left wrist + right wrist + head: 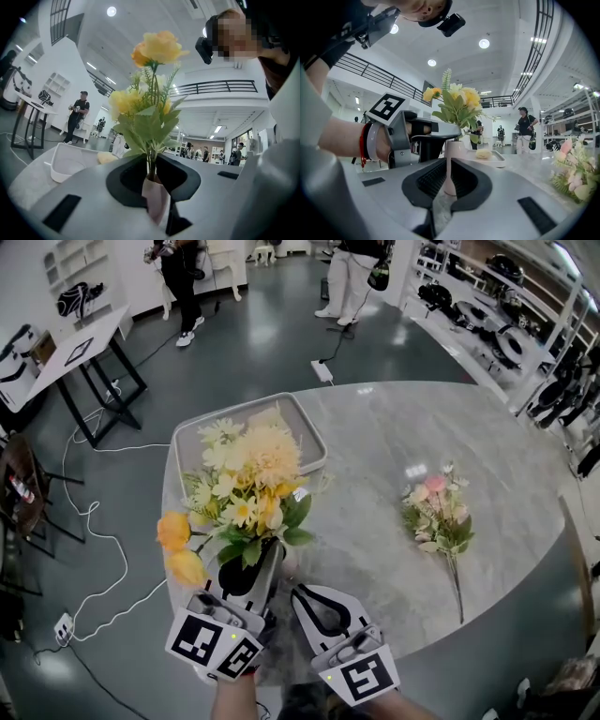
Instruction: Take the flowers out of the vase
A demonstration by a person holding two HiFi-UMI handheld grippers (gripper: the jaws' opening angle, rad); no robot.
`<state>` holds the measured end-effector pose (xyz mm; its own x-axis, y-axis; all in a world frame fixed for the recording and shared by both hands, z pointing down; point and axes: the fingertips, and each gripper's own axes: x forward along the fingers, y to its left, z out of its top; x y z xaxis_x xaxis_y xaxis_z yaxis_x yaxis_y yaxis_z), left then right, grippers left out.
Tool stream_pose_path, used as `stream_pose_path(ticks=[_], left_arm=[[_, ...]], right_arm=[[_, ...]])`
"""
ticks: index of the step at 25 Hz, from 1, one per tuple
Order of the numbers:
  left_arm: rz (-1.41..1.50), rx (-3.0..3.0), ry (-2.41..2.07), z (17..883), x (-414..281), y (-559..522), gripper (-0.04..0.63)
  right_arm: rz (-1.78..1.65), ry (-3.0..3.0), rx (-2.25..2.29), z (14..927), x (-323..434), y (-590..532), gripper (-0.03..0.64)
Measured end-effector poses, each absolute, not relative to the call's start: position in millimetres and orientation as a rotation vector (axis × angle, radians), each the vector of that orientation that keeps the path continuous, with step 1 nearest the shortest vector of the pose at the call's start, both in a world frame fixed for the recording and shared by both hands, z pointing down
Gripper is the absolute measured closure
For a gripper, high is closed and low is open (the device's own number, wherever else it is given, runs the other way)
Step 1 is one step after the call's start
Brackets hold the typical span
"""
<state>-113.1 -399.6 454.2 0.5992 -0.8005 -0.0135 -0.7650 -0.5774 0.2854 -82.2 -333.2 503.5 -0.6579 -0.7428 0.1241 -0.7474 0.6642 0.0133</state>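
A slim pale vase (274,570) stands near the front of the round marble table (394,427) and holds a yellow bouquet (246,488) with two orange roses (174,532). My left gripper (255,563) is shut on the green stems (151,161) just above the vase's mouth (154,199); from the right gripper view it (440,133) shows level at the vase's top. My right gripper (298,592) reaches in lower down, its jaws close against both sides of the vase (451,154). The vase is upright, its base partly hidden by the jaws.
A pink and white bouquet (438,512) lies on the table to the right. A pale tray (309,442) with a small yellow thing in it sits behind the vase. People (178,277) stand far back on the floor, by a power strip (322,371) and a side table (75,352).
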Motion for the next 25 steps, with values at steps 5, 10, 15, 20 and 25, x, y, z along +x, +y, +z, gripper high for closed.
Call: stream_pose_path(ticks=[5, 10, 15, 20, 25], left_arm=[[-0.199, 2.585, -1.325, 450, -115, -400, 0.535], [-0.196, 2.596, -1.343, 445, -114, -398, 0.537], [-0.184, 2.612, -1.377, 433, -123, -397, 0.537], [-0.186, 2.621, -1.398, 420, -125, -398, 0.538], [-0.186, 2.637, -1.391, 408, -122, -396, 0.538]], right_arm=[[0.056, -2.764, 1.233, 502, -80, -333, 0.577], [0.040, -2.771, 1.219, 500, -78, -332, 0.577], [0.032, -2.778, 1.212, 490, -86, -332, 0.577], [0.029, -2.782, 1.209, 480, -87, -332, 0.577], [0.046, -2.783, 1.198, 475, -85, -330, 0.577]])
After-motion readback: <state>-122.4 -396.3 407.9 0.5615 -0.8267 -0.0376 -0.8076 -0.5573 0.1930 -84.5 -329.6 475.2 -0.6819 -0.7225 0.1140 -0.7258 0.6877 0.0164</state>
